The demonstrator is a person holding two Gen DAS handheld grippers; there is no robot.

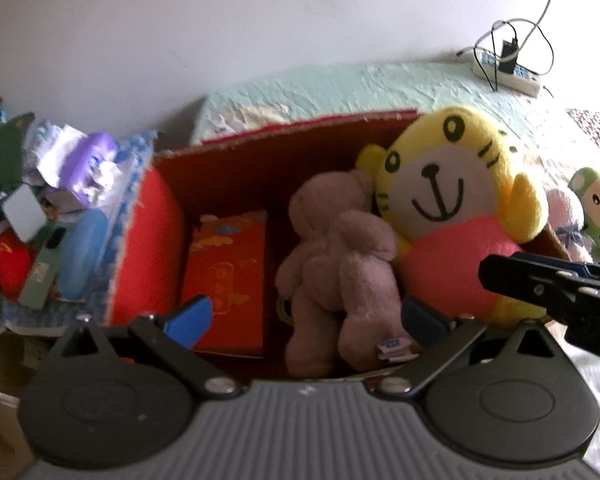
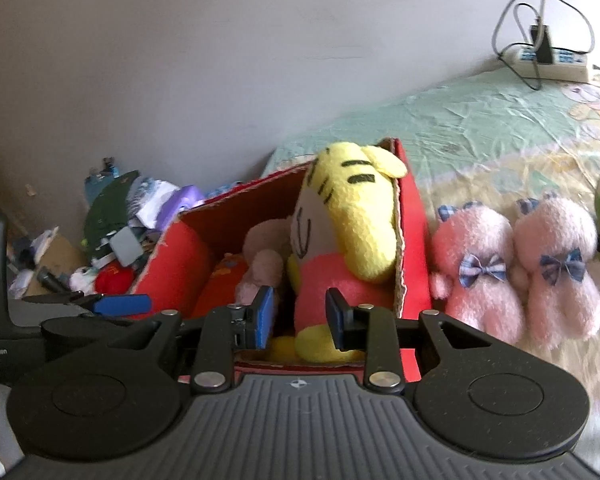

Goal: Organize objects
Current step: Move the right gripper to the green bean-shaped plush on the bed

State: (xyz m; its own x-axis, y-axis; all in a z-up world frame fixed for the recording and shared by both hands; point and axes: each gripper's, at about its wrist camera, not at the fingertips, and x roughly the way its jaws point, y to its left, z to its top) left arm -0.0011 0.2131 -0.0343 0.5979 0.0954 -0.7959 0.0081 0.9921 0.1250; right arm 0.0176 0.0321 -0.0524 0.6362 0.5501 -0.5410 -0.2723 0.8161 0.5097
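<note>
My right gripper (image 2: pixel 300 320), two black fingers with blue pads, hangs at the near edge of the open red cardboard box (image 2: pixel 414 240). Its jaws stand partly spread. The lower body of the yellow plush tiger in a pink shirt (image 2: pixel 352 224) shows in the gap between the pads, and I cannot tell whether either pad touches it.

My left gripper (image 1: pixel 304 316) points down into the same box, jaws spread wide, gripping nothing. Its blue pads sit on either side of the legs of the beige plush bear (image 1: pixel 336 248), apart from the plush.

Inside the box, the tiger leans against the right wall, its head rising above the rim. The bear lies face down just left of the tiger, touching it. Left of the bear a flat red packet with gold print (image 1: pixel 228 276) lies on the box floor.

Outside the box, just beside its right wall, two fluffy pink plush toys with blue checked bows (image 2: pixel 516 264) sit side by side on the pale green and yellow bedspread (image 2: pixel 480 128). Right of them a green plush toy (image 1: pixel 598 212) is partly in view. Well behind the box, near the grey wall, a white power strip with tangled cables (image 2: pixel 548 60) rests on the bedspread. Left of the box lies a heap of mixed clutter (image 1: pixel 52 216).
</note>
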